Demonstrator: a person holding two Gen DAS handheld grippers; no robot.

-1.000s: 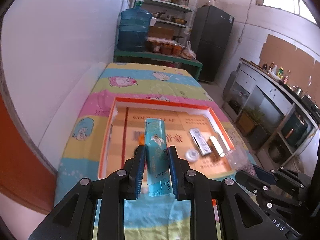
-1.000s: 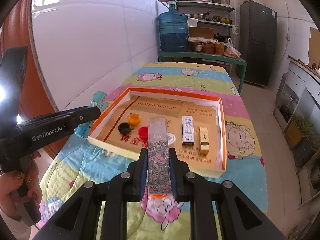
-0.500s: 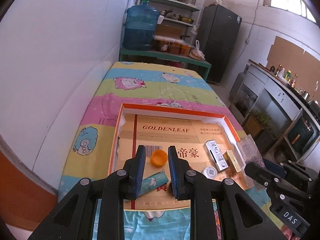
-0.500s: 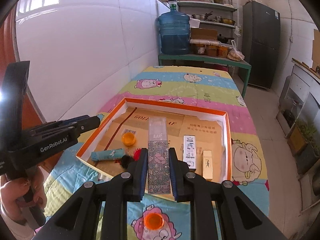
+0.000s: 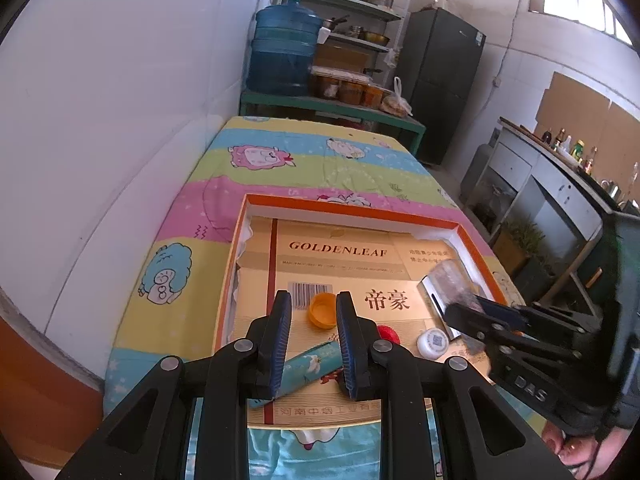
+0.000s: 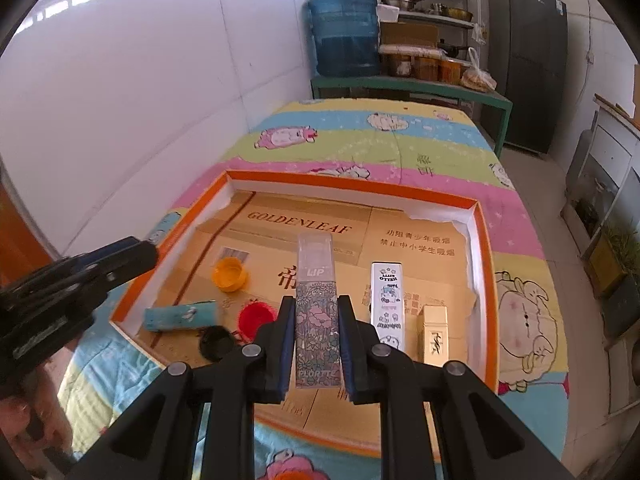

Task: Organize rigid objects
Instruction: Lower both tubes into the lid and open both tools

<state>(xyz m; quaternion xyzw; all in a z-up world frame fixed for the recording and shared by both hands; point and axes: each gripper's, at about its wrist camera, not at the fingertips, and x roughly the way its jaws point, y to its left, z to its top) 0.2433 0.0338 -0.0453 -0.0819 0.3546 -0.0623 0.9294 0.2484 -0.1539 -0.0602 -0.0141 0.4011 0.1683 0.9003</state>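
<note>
In the orange-rimmed tray (image 6: 482,240), left to right: one teal tube (image 6: 180,315) by the left edge, three caps (orange (image 6: 229,275), red (image 6: 257,318), black (image 6: 217,343)), one white box (image 6: 387,304), one gold box (image 6: 433,334). Left gripper (image 5: 313,322) closed, empty, above the tube. Right gripper (image 6: 316,338) clamped on floral lip box (image 6: 317,312). Striped cartoon cloth (image 6: 360,140) beneath; kitchen shelves, water jug (image 6: 344,34) behind.

Orange-rimmed tray (image 6: 486,240) on cartoon-print bed (image 6: 400,144)

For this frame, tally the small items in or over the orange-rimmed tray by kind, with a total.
Bottle caps: 4 - orange cap, red cap, black cap, white cap
Slim boxes lying in the tray: 3 - teal box, white cartoon box, gold box
Floral LIP box, gripped in the right tongs: 1
Total: 8
</note>
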